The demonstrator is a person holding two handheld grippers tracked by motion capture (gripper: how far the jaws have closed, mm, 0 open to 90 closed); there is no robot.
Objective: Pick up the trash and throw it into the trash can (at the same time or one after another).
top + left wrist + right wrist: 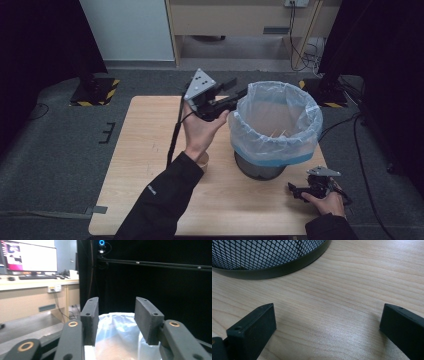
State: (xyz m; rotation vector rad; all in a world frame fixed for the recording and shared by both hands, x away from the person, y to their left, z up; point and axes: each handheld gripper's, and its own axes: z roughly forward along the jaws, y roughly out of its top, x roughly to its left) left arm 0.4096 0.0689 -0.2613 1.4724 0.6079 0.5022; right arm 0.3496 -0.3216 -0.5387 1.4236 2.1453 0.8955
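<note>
A black mesh wastebasket lined with a pale blue bag [275, 125] stands on the right half of the wooden table [145, 165]. A few thin pale sticks [278, 133] lie inside it. My left gripper [239, 94] is held up beside the bag's left rim, pointing toward it. In the left gripper view its jaws stand open [116, 322] with nothing between them, and the bag [120, 335] shows beyond. My right gripper [294, 190] rests low near the table's front right corner. Its jaws stand wide open [327, 327] over bare wood, facing the basket's base [274, 267].
A small brown round object [203, 161] sits on the table beside my left forearm. Black stands with yellow-striped bases [95, 92] flank the table's far corners, with cables [305, 50] on the floor behind. A desk with a monitor [30, 257] is in the background.
</note>
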